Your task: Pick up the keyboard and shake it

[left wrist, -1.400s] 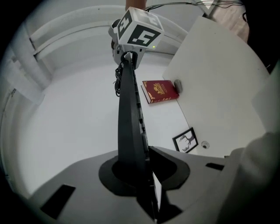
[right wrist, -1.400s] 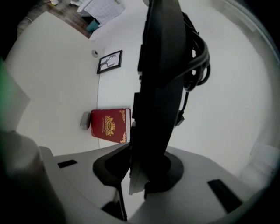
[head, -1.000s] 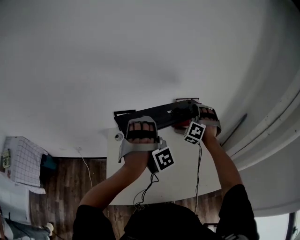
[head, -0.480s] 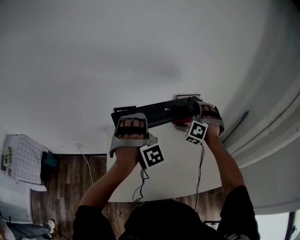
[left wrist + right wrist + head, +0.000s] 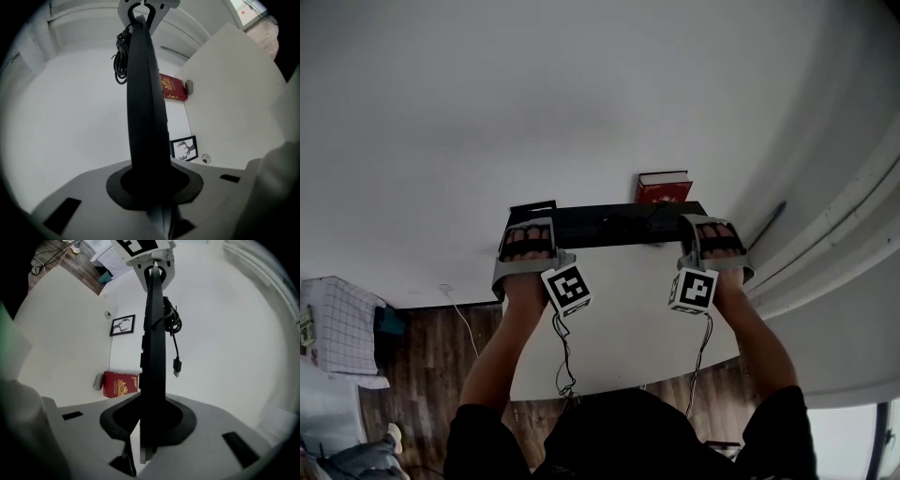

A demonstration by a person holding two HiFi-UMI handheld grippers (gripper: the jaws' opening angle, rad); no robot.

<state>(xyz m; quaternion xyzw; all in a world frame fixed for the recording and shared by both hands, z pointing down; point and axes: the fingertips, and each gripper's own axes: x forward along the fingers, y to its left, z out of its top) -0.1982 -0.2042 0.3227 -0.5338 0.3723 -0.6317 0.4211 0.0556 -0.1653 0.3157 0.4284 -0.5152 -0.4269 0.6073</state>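
Observation:
A long black keyboard (image 5: 609,225) hangs level above the white table (image 5: 609,328), held at both ends. My left gripper (image 5: 528,236) is shut on its left end, my right gripper (image 5: 712,236) on its right end. In the left gripper view the keyboard (image 5: 143,108) runs away edge-on from my left gripper (image 5: 150,187), its coiled cable (image 5: 122,56) dangling beside it. In the right gripper view the keyboard (image 5: 152,357) stands edge-on in my right gripper (image 5: 147,420), with the cable's plug (image 5: 177,365) hanging free.
A red book (image 5: 664,187) lies at the table's far edge, a small grey object (image 5: 188,86) next to it. A framed deer picture (image 5: 532,206) lies at the far left. Wooden floor and a checked box (image 5: 342,328) are at the lower left.
The keyboard has swung from tilted to level. My left gripper moved left and down with its end, and the red book now shows behind the keyboard.

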